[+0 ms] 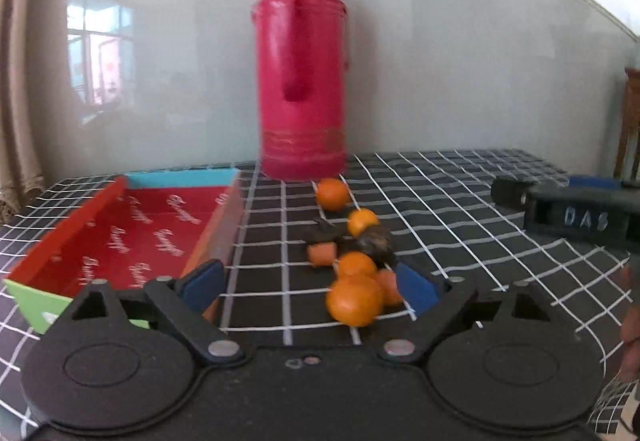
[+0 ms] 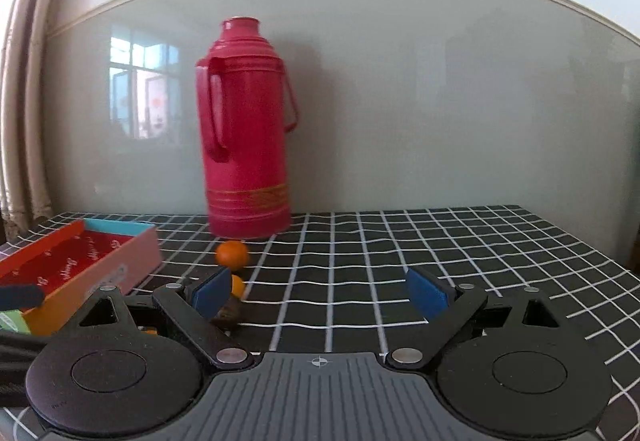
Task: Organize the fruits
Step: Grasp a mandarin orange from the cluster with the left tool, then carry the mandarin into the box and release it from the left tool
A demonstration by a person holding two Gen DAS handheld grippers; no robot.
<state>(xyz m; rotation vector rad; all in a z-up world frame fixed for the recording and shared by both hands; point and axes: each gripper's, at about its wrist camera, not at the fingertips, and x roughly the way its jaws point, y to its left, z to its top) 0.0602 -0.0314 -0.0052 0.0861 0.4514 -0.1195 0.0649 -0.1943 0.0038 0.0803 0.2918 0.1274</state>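
Observation:
Several small oranges lie in a loose cluster on the checked cloth, the nearest orange (image 1: pixel 354 300) in front of my left gripper (image 1: pixel 310 281). It sits between the open blue pads, close to the right one, and nothing presses on it. Among them are orange cubes (image 1: pixel 321 254) and a dark wrinkled fruit (image 1: pixel 374 243). An open red box (image 1: pixel 120 237) stands left of the cluster. My right gripper (image 2: pixel 320 295) is open over bare cloth, with an orange (image 2: pixel 232 253) and the dark fruit (image 2: pixel 228 315) by its left pad. The red box (image 2: pixel 80 261) is at its far left.
A tall red thermos flask (image 1: pixel 302 73) stands at the back against the glossy wall, just behind the fruit, also visible as the flask (image 2: pixel 244 129). The right gripper's black body (image 1: pixel 580 219) reaches in from the right. A hand (image 1: pixel 632 321) shows at the right edge.

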